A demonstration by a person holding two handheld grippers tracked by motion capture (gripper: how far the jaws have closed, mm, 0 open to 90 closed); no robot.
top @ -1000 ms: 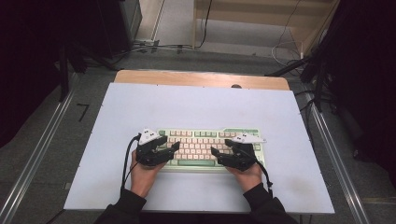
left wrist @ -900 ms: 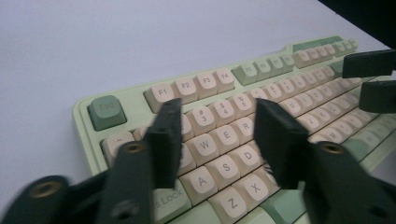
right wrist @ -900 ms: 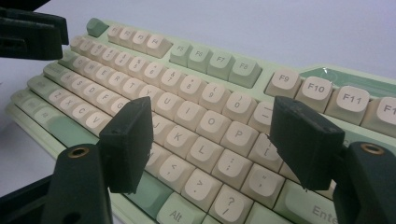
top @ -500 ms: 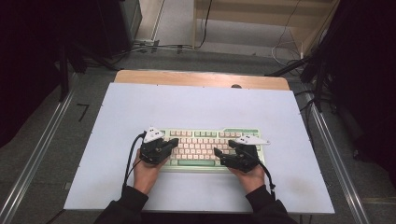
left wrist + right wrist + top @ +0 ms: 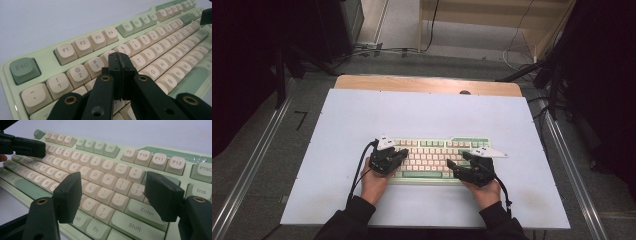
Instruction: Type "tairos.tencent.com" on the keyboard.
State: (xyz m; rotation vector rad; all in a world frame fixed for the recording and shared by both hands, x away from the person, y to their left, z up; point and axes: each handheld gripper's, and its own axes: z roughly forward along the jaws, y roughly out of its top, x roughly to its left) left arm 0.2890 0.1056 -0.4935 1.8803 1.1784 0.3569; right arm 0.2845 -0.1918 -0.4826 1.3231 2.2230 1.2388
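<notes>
**A:** Where's the keyboard point(image 5: 437, 157) sitting from where you are?

**B:** In the high view I see it flat on the white table point(image 5: 427, 115), toward the near edge, long side running across. Everything else I'll place against it. My left gripper point(image 5: 398, 156) is over its left end, my right gripper point(image 5: 457, 165) over its right end, a hand point(image 5: 374, 182) behind each.

**A:** Jaw state?

**B:** The high view is too small for that. In the left gripper view my left gripper point(image 5: 120, 65) has just been closing; its 2 jaws now stand pressed together with nothing between them, tips above the number row near the 4 and 5 keys. In the right gripper view my right gripper point(image 5: 112, 195) stands wide apart, holding nothing, with the keys from L across to Enter showing in the gap.

**A:** Anything one camera gives that the others miss?

**B:** The right gripper view catches my closed left tongs over the far-left keys. Key legends read only from the 2 gripper cameras; the table's wooden far edge point(image 5: 427, 85) comes only from above.
</notes>
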